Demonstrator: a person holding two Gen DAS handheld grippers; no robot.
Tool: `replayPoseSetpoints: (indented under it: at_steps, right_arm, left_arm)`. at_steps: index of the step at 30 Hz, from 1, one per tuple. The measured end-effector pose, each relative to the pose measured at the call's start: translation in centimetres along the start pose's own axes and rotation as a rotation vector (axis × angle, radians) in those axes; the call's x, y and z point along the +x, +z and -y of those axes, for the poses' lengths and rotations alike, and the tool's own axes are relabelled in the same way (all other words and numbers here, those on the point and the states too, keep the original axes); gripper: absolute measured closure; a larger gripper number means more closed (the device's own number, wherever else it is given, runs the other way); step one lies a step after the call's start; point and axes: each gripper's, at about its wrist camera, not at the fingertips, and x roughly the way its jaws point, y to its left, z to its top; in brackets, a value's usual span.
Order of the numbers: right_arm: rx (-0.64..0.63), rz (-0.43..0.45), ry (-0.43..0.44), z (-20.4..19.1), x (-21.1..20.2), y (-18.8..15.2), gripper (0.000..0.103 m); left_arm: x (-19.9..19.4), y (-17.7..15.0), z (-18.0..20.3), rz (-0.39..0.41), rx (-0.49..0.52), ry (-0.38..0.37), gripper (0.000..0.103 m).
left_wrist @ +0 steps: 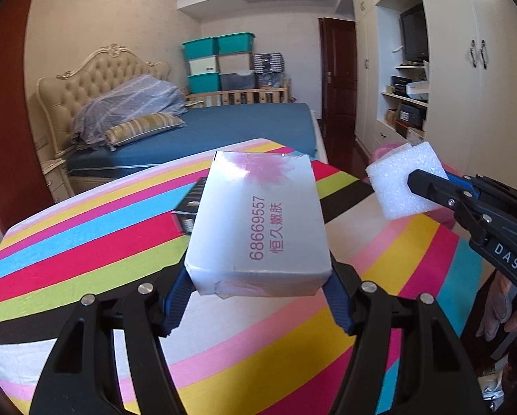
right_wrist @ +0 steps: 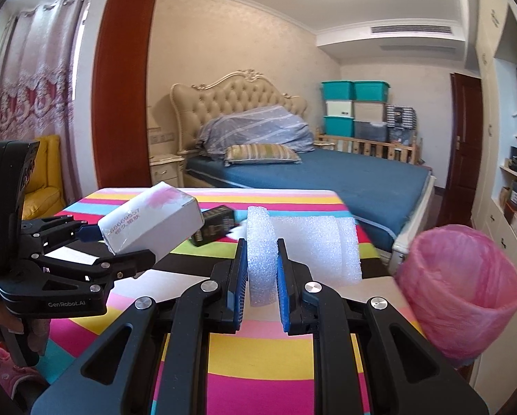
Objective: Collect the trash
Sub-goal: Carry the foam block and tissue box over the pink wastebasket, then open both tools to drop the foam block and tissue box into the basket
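One dark box (right_wrist: 215, 230), seemingly, behind gripped carton (right_wrist: 151, 224).

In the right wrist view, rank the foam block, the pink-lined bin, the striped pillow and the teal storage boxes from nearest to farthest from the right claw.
1. Foam block, clamped in the right claw.
2. Pink-lined bin, low right, beside the table.
3. Striped pillow, on the bed, centre.
4. Teal storage boxes, stacked against the far wall.

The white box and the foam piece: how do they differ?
The white box is smooth card with pink print; the foam piece is bubbly and plain. The box sits in the left claw, spread wide; the foam in the right claw, pinched narrow. Both are white and held above the striped table.
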Motion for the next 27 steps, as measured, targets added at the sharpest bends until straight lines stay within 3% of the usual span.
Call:
replayPoseSetpoints:
  at_steps: [12, 27]
  right_arm:
    - [0.096, 0.049, -0.173, 9.7, -2.1, 0.4, 0.087]
    - [0.169, 0.026, -0.306, 21.5, -0.5, -0.5, 0.087]
  left_arm:
    - [5.3, 5.1, 9.1, -0.019, 0.068, -0.182, 0.038]
    - [13.1, 12.6, 17.9, -0.034, 0.122, -0.303, 0.038]
